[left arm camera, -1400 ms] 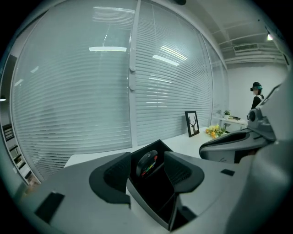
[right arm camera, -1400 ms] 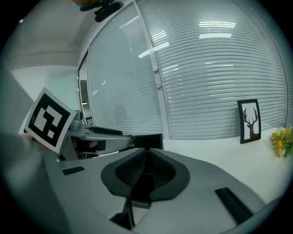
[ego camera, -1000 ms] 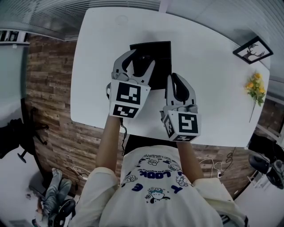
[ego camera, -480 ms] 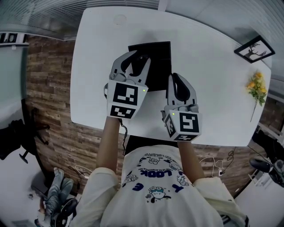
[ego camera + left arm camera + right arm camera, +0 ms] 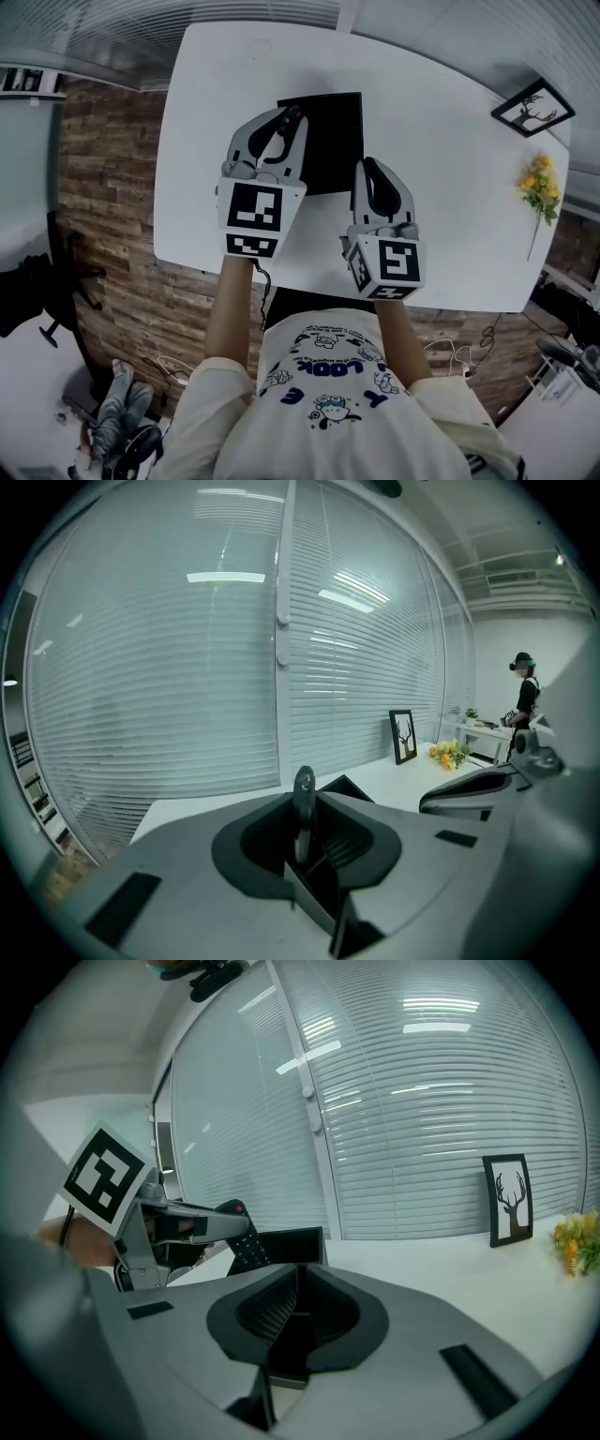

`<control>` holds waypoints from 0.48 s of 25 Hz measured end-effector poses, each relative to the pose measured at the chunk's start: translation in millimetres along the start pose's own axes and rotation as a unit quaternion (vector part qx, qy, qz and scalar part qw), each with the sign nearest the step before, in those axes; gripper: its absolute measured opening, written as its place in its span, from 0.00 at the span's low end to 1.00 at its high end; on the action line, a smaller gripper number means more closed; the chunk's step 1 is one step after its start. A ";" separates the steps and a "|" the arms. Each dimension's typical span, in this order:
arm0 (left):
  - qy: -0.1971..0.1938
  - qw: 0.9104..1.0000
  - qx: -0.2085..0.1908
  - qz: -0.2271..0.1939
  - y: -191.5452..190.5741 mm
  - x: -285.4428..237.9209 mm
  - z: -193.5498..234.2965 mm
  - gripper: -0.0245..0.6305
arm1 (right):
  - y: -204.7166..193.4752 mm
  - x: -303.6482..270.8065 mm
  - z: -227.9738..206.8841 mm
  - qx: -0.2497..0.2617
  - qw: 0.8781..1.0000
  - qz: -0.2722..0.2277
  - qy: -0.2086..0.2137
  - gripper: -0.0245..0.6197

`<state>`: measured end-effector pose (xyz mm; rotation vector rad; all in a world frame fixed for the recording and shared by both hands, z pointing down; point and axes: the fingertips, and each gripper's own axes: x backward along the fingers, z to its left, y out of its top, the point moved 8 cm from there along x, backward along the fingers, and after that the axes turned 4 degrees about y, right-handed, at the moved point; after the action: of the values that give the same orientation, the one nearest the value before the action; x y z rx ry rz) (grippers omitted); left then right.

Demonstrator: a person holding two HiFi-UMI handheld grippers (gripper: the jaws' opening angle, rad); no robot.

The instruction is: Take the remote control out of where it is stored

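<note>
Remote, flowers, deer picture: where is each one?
Slim black remote control [image 5: 248,1243], right gripper view, on its button face.
Yellow flower sprig [image 5: 541,181], head view, on the blossoms.
Black-framed deer picture [image 5: 534,105], head view, on the deer print.

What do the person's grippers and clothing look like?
The left gripper and right gripper are light grey, with curved jaws and dark ribbed pads. Each carries a white cube bearing black square markers. The person wears a pale short-sleeved T-shirt with cartoon print.

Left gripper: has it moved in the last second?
Yes. The left gripper has shifted slightly left against the black storage box, its jaws just closing on the remote control.
</note>
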<state>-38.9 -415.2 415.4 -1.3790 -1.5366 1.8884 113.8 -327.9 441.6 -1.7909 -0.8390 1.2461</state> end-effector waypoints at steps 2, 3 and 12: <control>0.005 1.000 -0.007 -0.008 5.9 9.2 -0.9 0.15 | 3.6 4.0 5.3 0.003 1.000 -0.006 0.003 0.11; 0.006 1.000 -0.007 -0.013 8.5 14.0 -1.6 0.15 | 4.9 6.5 8.2 0.004 1.000 -0.009 0.005 0.11; 0.024 0.998 0.014 -0.056 26.6 63.3 0.0 0.15 | 16.2 30.5 36.4 0.017 0.999 -0.036 0.021 0.11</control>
<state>-60.8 -377.0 362.6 -1.2899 -1.5247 1.7902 89.7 -301.5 406.4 -1.7374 -0.8470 1.1665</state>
